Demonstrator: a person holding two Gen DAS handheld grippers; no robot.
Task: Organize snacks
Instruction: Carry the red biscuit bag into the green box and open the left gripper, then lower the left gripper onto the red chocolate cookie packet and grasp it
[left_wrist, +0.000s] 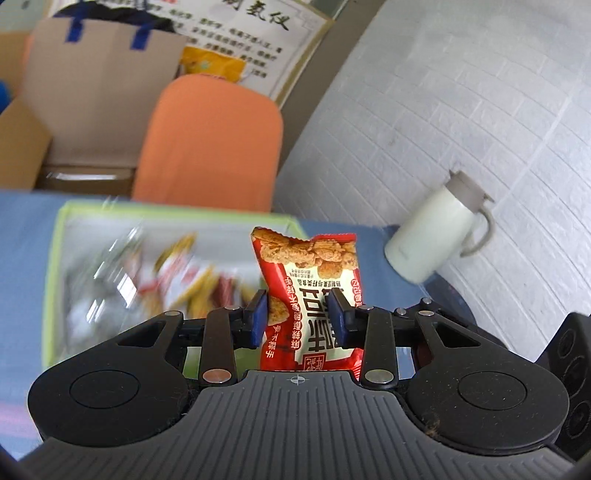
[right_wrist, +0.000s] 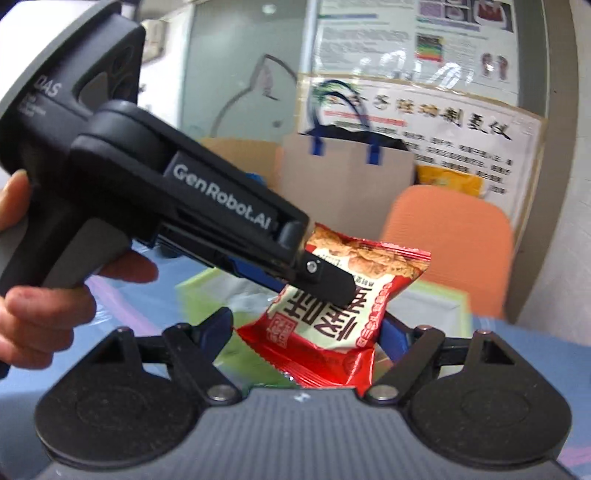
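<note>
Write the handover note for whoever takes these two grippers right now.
Left gripper: jaws shut on the red snack packet, held upright in the air.
Right gripper: the same packet's lower end sits between its jaws; whether the pads press on it cannot be told, so treat the left as the grip.
A hand holds the left gripper's handle.
Green-rimmed box lies on the blue table beyond the packet, with other snack packs already inside (blurred).
White jug stands to the right by the wall.
Done: packet picked up.
Left: probably put it in the box.
</note>
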